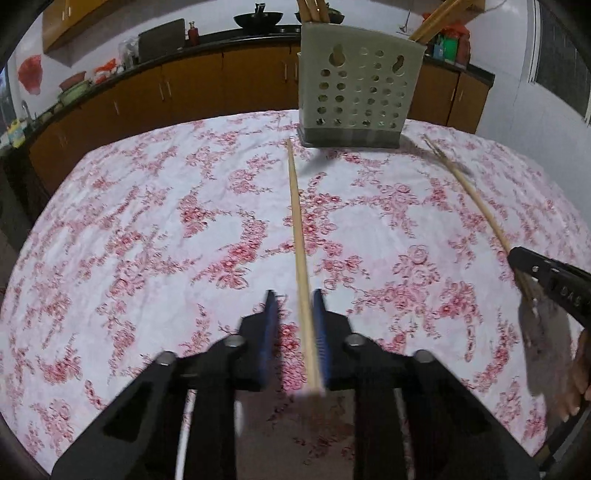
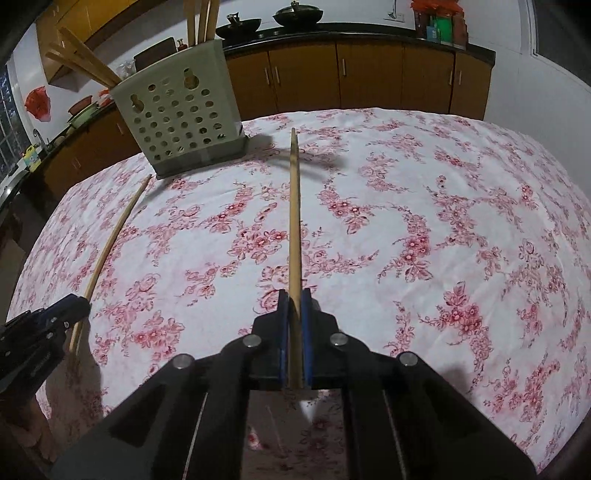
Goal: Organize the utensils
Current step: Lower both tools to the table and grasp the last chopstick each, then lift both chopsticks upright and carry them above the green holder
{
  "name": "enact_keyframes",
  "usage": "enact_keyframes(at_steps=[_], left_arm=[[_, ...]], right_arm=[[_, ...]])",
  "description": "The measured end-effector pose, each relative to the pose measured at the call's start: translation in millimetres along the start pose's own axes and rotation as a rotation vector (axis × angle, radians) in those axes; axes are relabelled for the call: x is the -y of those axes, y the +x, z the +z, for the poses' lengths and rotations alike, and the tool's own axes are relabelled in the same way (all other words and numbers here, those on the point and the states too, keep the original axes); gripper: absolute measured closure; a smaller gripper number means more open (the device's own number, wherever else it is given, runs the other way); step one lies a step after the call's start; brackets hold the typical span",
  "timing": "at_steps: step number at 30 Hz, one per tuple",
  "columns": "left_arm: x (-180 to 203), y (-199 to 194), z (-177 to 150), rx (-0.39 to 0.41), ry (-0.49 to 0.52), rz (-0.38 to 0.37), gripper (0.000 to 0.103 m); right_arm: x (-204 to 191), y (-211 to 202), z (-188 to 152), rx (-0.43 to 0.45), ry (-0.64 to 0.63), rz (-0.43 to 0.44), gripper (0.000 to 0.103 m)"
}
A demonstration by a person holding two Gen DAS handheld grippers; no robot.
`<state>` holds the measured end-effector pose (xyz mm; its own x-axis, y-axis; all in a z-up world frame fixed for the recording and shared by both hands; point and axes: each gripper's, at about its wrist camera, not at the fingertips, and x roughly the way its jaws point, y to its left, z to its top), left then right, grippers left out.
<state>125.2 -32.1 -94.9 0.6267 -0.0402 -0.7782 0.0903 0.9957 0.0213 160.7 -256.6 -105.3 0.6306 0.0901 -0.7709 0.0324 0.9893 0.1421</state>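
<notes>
Table draped in a floral tablecloth (image 1: 147, 229), pink roses on white. Landmark: perforated utensil holder (image 1: 358, 99), grey-green plastic with a darker base, standing upright at the far side of the cloth, several wooden chopsticks already sticking out of its top.

Left gripper (image 1: 297, 299): blue-padded jaws are standing a little apart in the blurred left wrist view, with a chopstick (image 1: 297, 218) running between them. It is lying against the right-hand pad; a gap is showing on the other side. Cannot tell from this view whether both pads are pressing it. Its far tip is pointing toward the holder, ending just short of the base at the left corner.

Right gripper (image 2: 294, 295): jaws are pressing together on a second chopstick (image 2: 294, 206), both blue pads tight against the wood. This stick is aiming past the holder on its right side, tip well clear of the base and casting a curved shadow on the cloth.

Each gripper is showing at the edge of the other's view, each with its stick.

Behind the holder: wooden cabinets (image 2: 369, 74) under a dark counter, with woks (image 2: 295, 14) sitting on top
</notes>
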Motion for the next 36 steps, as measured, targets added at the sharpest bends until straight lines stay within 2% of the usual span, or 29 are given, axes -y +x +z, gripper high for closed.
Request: enact_keyframes(at_steps=[1, 7, 12, 20, 36], left_arm=[[-2.5, 1.3, 1.7, -0.003, -0.005, 0.001, 0.095], [-36.6, 14.9, 19.9, -0.016, -0.082, 0.029, 0.095], [-52.1, 22.2, 28.4, -0.007, -0.082, 0.021, 0.095], [-58.0, 23.8, 28.7, 0.009, -0.099, -0.017, 0.095], [-56.9, 23.5, 28.0, 0.01, -0.104, -0.02, 0.094]], right_arm=[[-0.5, 0.4, 0.6, 0.0, -0.003, 0.001, 0.095], [-3.2, 6.1, 8.7, 0.007, -0.021, -0.014, 0.095], [-2.0, 15.2, 17.8, 0.021, -0.039, -0.051, 0.094], [-2.8, 20.5, 22.8, 0.027, -0.058, -0.064, 0.094], [-3.6, 19.8, 22.9, 0.027, -0.057, -0.06, 0.094]])
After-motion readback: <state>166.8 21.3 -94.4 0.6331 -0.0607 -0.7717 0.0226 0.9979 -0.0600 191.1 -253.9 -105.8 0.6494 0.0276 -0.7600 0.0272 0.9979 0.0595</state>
